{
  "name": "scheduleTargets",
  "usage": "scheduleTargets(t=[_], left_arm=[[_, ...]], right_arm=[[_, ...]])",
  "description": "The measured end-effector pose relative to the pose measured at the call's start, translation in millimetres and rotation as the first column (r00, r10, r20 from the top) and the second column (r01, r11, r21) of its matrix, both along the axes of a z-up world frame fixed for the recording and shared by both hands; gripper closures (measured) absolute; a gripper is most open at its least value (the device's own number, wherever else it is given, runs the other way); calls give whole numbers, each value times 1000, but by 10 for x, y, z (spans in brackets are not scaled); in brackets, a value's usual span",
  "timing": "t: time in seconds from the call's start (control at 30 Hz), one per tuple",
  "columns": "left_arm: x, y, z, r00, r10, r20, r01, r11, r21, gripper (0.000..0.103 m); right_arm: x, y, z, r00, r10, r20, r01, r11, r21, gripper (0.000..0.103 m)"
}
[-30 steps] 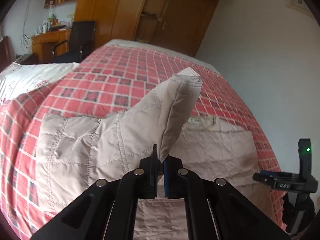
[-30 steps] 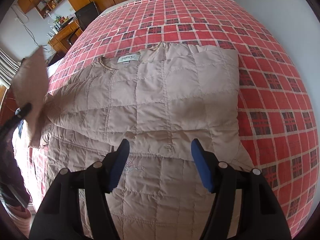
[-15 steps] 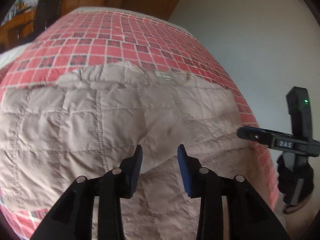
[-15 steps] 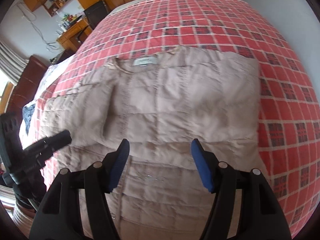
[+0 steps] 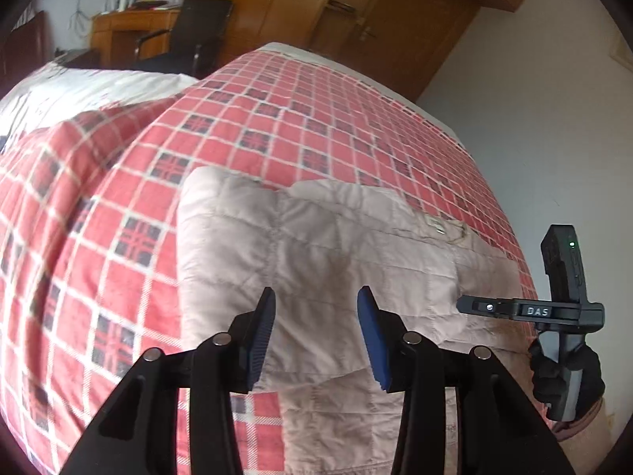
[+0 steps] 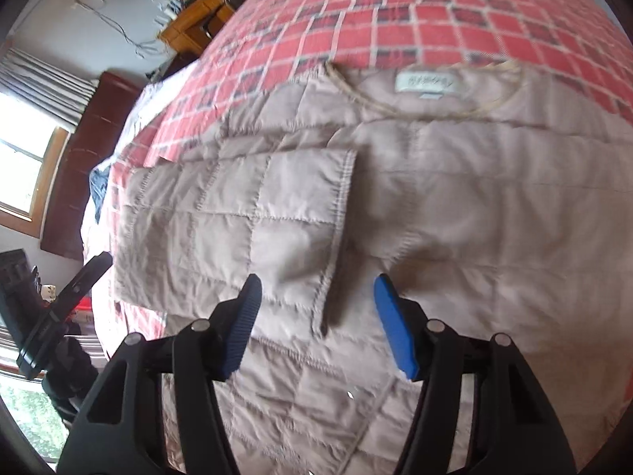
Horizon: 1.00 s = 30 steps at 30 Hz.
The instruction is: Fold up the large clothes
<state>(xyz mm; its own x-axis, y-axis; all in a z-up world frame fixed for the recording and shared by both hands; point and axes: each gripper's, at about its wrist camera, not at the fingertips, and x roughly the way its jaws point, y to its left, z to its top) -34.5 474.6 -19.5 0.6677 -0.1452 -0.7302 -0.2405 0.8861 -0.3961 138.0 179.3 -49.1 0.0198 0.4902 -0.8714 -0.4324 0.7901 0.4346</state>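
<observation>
While both claws hover with jaws apart and empty, I note the beige quilted jacket (image 6: 395, 217) lying flat on the red checked bedspread (image 5: 277, 118), filling mid-frame. Its sleeve (image 6: 237, 213) lies folded across the body, left of centre in the right wrist view, beneath the right gripper (image 6: 316, 316); the left gripper (image 5: 314, 328) hangs above the jacket's left edge.

Bedspread (image 5: 277, 126) beyond jacket (image 6: 455, 206) lies open (flat).

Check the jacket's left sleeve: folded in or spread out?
Folded in. The sleeve lies flat across the jacket front, cuff edge near the middle.
</observation>
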Motion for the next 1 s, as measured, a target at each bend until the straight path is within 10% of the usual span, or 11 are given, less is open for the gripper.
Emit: scheduleTargets(t=[0.17,0.57,1.0], left_arm=[[20,-4,-38,1000,9,-9,-9,1000,9,60],[166,-54,155,999,7,38,-8,999,33,60],[605,-671,-39,992,-126,-9,127,988,92,60]], right_arm=[[-12,125,-95,999,26,-37,-24,999,41,92],[26,-889,725,982,-134,131,119,986,113,94],[152,-1770,670,947,-278,162,277,960,30,94]])
